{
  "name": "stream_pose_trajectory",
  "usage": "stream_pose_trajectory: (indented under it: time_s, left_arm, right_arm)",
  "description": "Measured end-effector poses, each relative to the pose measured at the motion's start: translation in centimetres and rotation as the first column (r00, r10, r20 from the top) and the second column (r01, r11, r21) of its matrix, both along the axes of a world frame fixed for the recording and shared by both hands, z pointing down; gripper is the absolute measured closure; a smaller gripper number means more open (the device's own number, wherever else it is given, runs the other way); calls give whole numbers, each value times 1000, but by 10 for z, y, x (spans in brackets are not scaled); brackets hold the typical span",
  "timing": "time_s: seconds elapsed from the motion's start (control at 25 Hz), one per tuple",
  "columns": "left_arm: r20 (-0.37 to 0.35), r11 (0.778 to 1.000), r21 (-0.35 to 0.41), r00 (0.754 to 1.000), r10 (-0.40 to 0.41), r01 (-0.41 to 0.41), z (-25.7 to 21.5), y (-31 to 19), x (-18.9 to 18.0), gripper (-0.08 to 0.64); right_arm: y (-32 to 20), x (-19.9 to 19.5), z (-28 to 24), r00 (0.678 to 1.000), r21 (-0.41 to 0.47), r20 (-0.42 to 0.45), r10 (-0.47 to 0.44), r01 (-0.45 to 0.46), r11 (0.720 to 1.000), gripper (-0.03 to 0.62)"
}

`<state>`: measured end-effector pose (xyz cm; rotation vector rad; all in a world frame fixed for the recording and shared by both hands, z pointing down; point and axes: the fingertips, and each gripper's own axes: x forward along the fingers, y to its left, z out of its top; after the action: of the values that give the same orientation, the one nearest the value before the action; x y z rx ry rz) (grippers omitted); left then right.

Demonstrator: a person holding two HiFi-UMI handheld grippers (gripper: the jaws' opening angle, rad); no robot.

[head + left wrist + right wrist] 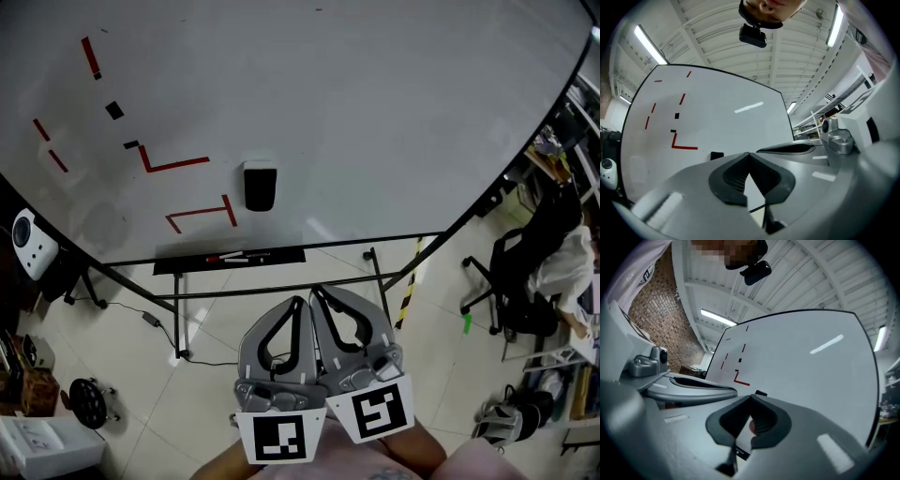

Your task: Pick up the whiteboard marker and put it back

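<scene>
The whiteboard markers (234, 257) lie on the black tray (187, 263) under the whiteboard (375, 112), one with a red end. My left gripper (300, 302) and right gripper (316, 292) hang side by side in front of the tray, well short of it. Both are shut, tips touching, with nothing between the jaws. In the left gripper view the left gripper (749, 153) points at the board, its pads closed. The right gripper (750, 397) looks the same in its own view. No marker is held.
A black eraser (259, 186) sticks to the board above the tray, among red lines (174, 165). The board's black stand legs (375, 272) spread over the tiled floor. An office chair (520, 281) stands at the right, boxes and a wheel (89, 401) at the left.
</scene>
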<state>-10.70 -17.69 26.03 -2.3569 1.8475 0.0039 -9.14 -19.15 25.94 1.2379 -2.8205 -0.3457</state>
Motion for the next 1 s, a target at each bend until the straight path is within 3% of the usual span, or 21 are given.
stream_pose_trajectory:
  time_s: [0.16, 0.52, 0.8, 1.0]
  left_arm:
    - [-65, 999, -26, 997, 27, -29, 11, 43, 48, 557]
    - [-50, 991, -135, 999, -21, 15, 50, 147, 133, 557]
    - [7, 988, -154, 999, 34, -32, 43, 185, 167, 557]
    - [57, 993, -108, 997, 51, -45, 26, 197, 166, 557]
  right_arm:
    - [43, 50, 13, 999, -50, 42, 6, -3, 999, 589]
    - [148, 135, 55, 999, -146, 39, -25, 31, 989, 589]
    - [186, 167, 44, 997, -146, 78, 6, 5, 989, 592]
    - [200, 166, 29, 995, -108, 100, 22, -11, 994, 592]
